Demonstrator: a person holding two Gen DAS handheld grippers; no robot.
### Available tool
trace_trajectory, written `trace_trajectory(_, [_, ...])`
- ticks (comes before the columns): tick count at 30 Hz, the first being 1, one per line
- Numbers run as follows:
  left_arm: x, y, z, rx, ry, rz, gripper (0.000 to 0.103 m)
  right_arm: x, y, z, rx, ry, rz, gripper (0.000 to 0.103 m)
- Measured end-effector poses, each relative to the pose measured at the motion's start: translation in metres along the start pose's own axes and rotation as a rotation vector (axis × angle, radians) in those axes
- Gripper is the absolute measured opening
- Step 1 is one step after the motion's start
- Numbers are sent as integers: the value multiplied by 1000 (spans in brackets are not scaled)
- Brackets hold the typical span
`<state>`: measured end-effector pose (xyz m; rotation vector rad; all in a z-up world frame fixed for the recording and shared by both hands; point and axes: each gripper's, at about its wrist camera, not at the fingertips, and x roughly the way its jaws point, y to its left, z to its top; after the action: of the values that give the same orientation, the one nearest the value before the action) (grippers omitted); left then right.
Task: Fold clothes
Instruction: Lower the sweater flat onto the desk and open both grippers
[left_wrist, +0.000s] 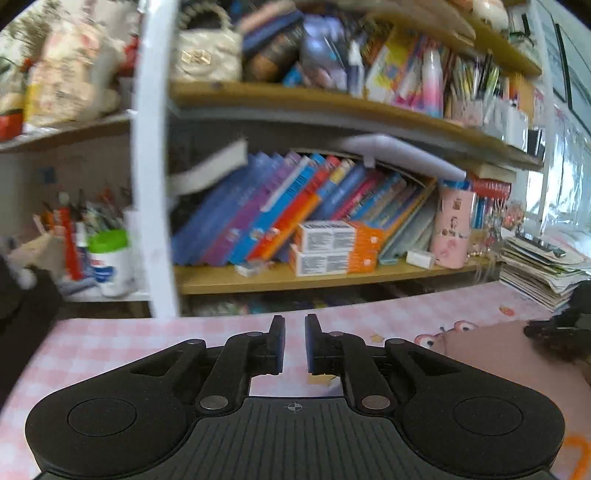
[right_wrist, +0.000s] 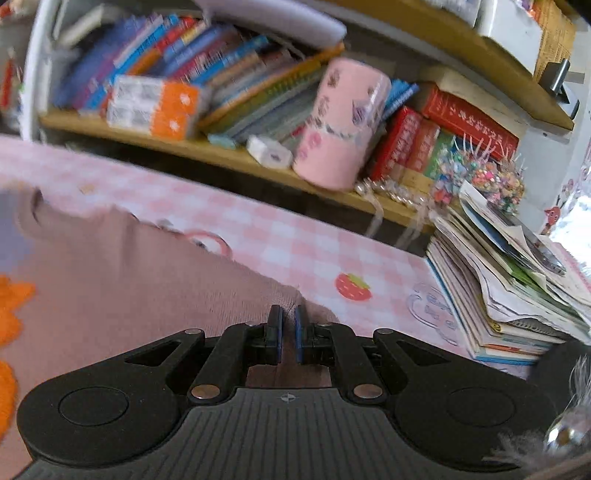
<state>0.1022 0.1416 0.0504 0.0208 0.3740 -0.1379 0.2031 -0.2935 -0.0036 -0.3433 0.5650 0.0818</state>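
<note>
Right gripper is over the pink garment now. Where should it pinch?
Pinch the pink garment at its near edge just ahead of the right gripper, coming straight forward and down: the hem lies flat on the checked tablecloth there.

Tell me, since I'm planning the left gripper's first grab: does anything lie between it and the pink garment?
Nothing visible does. The left gripper hovers over bare checked tablecloth; the pink garment lies to its right, with only cloth between them.

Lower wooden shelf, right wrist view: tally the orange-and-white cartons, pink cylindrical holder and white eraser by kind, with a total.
Orange-and-white cartons: 2
Pink cylindrical holder: 1
White eraser: 1
Total: 4
</note>
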Motion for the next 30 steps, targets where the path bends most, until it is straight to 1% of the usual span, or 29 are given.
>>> trace_trajectory(1, [-12,6,-5,6,7,24,14,6,-1,-2,-11,15,-18,6])
trace_trajectory(3, [-36,18,-18,6,36,72,16,5,-4,-2,-12,16,-34,7])
trace_trajectory(4, [-47,23,-26,3,55,90,20,4,-5,-3,-13,16,-41,7])
trace_trajectory(5, [-59,28,-33,-1,75,108,27,3,-7,-3,-14,16,-49,13])
trace_trajectory(6, [-69,32,-40,-9,93,126,32,2,-8,-3,-15,17,-57,19])
trace_trajectory(8, [-88,39,-53,-43,119,155,46,-7,-9,-2,-15,4,-58,25])
trace_trajectory(10, [-103,42,-66,-90,139,151,52,-34,-7,-2,5,-41,-22,30])
trace_trajectory(12, [-115,42,-78,-139,154,137,52,-63,2,-4,27,-74,55,39])
trace_trajectory(14, [-121,41,-85,-187,152,114,55,-92,19,-11,34,-91,145,43])
trace_trajectory(17, [-121,38,-95,-243,155,74,58,-125,44,-26,15,-71,289,45])
trace_trajectory(19, [-114,36,-99,-248,187,68,58,-141,60,-36,-2,-53,371,46])
trace_trajectory(23, [-90,37,-103,-257,255,92,58,-158,78,-49,-40,-40,449,45])
trace_trajectory(28, [-72,43,-101,-309,266,164,56,-158,79,-60,-9,-25,487,46])
trace_trajectory(29, [-69,44,-100,-322,264,173,51,-156,79,-63,-1,-21,493,46])
trace_trajectory(30, [-67,47,-100,-347,257,178,43,-155,78,-67,19,-30,500,46])
